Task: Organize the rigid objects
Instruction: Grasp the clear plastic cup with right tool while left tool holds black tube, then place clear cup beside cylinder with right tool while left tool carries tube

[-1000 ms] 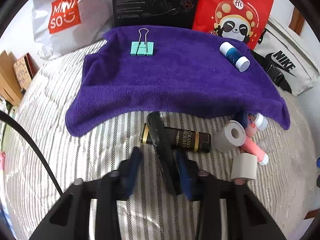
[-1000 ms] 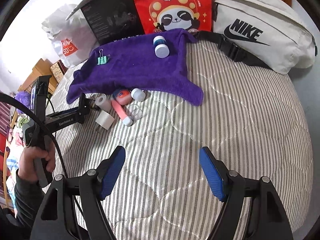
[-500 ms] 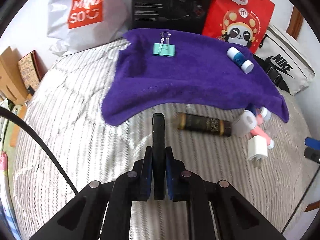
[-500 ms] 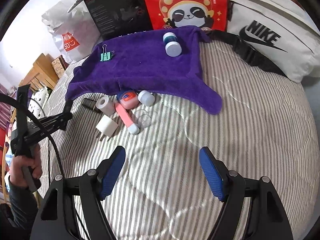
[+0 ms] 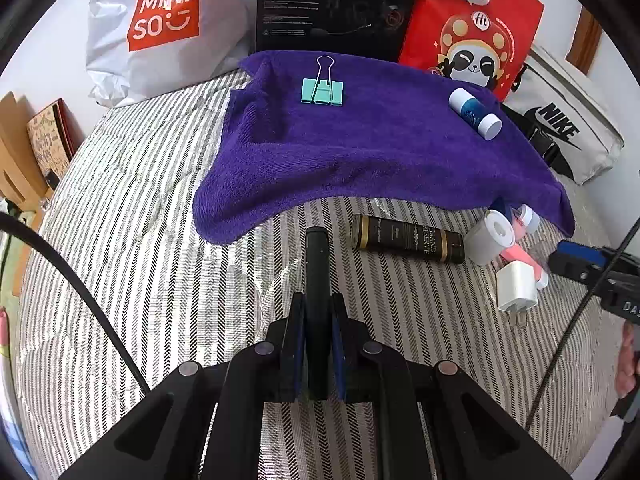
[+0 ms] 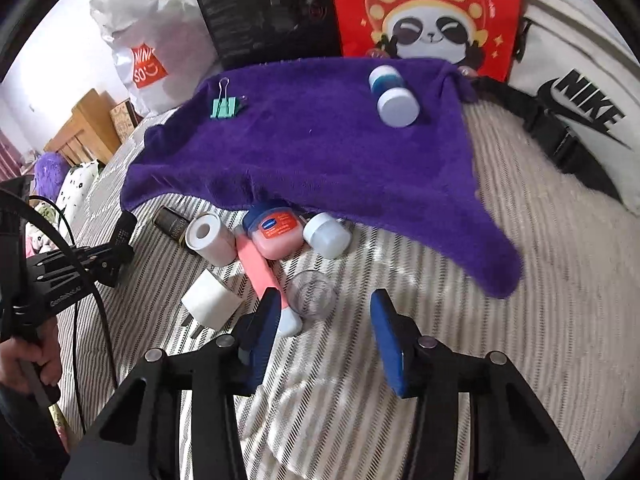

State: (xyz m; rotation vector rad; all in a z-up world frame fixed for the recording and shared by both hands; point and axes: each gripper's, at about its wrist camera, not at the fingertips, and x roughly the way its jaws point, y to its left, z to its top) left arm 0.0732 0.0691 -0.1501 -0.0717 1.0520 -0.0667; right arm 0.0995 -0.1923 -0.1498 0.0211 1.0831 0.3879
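L gripper (image 5: 316, 320) pinches a slim black bar (image 5: 316, 264) between its blue pads; the bar sticks out fwd past the fingertips, over the striped quilt (image 5: 160, 280), just short of the purple towel's (image 5: 360, 152) near edge. Whether the bar's far tip touches the quilt, can't tell.

R gripper (image 6: 320, 320) has jaws part-spread, just been closing, not pinching anything. Between & just ahead of its tips sits a clear cup (image 6: 314, 292) on the quilt; pads don't press on it. Its left pad is right beside the pink tube's (image 6: 260, 268) white cap end.

Loose pile at the towel's near edge, R wrist view: dark bottle (image 6: 172, 222) w/ gold bands lying flat, white tape roll (image 6: 210, 238) next to it, Vaseline jar (image 6: 274, 236) partly tucked under the towel hem, small white-capped jar (image 6: 326, 234) beside that, white charger plug (image 6: 210, 300) nearer the camera, by the tube.

On the towel: green binder clip (image 5: 322, 90) toward the far left, blue/white bottle (image 5: 474, 114) lying on its side toward the far right, well apart.

Behind the towel, along the wall: white Miniso bag (image 5: 160, 28), black box (image 5: 336, 0), red panda bag (image 5: 472, 28), white Nike bag (image 5: 560, 128) w/ black strap.

A hand (image 6: 28, 364) holds the L gripper's handle at the left edge of the R wrist view; a black cable (image 5: 72, 288) runs across the quilt.
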